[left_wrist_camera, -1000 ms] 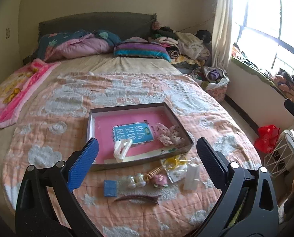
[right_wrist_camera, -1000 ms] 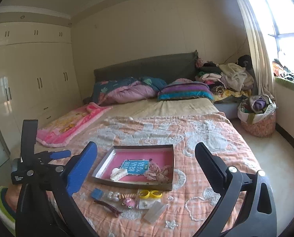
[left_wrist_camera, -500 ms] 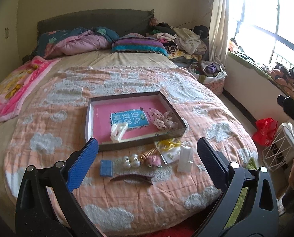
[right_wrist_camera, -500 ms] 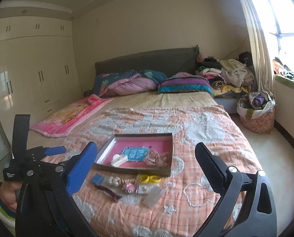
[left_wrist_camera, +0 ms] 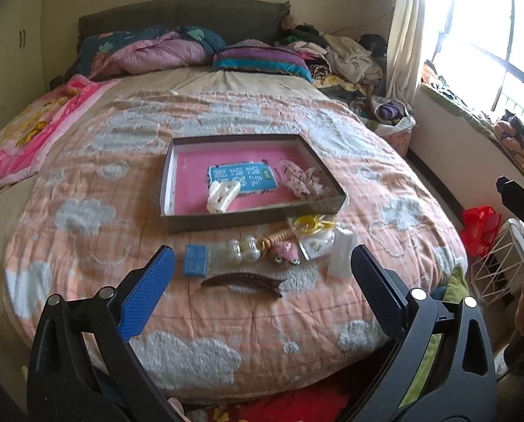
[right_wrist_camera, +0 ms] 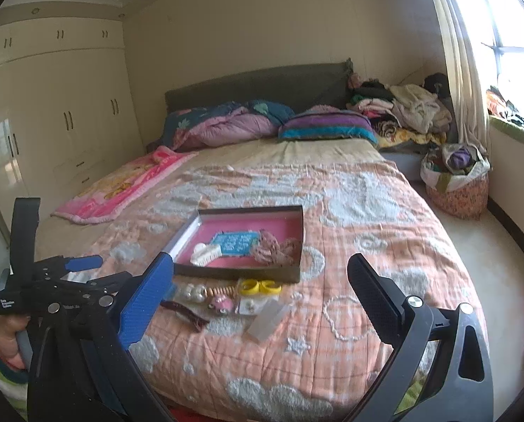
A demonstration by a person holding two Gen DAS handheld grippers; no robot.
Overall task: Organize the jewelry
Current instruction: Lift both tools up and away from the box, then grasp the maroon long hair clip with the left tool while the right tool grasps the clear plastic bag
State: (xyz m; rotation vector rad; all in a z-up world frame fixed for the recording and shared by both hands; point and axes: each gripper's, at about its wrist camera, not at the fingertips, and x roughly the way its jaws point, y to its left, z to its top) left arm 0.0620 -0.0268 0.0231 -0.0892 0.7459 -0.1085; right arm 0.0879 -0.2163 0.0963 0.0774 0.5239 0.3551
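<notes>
A shallow box with a pink floor (left_wrist_camera: 177,176) (right_wrist_camera: 299,225) lies on the bed; inside are a white claw clip (left_wrist_camera: 223,191) (right_wrist_camera: 205,254), a blue card (left_wrist_camera: 242,176) and a patterned scrunchie (left_wrist_camera: 304,177) (right_wrist_camera: 276,248). In front of the box lie a blue square piece (left_wrist_camera: 196,264), pearl pieces (left_wrist_camera: 242,249) (right_wrist_camera: 193,293), a pink charm (left_wrist_camera: 286,251) (right_wrist_camera: 221,304), yellow rings (left_wrist_camera: 309,224) (right_wrist_camera: 260,286), a clear case (left_wrist_camera: 341,255) (right_wrist_camera: 267,320) and a brown hair clip (left_wrist_camera: 242,281) (right_wrist_camera: 186,311). My left gripper (left_wrist_camera: 262,292) is open, held back from the items. My right gripper (right_wrist_camera: 262,299) is open too.
The bed's quilt (left_wrist_camera: 86,190) ends in a rounded front edge. A pink blanket (left_wrist_camera: 26,130) lies at left, pillows (left_wrist_camera: 262,59) at the head. A laundry basket (right_wrist_camera: 455,179), red bag (left_wrist_camera: 480,225) and white wire rack (left_wrist_camera: 497,263) stand on the floor at right.
Both grippers have pulled back and away from the bed, so the box and items look smaller and the bed's front edge shows. Nothing on the bed has moved.
</notes>
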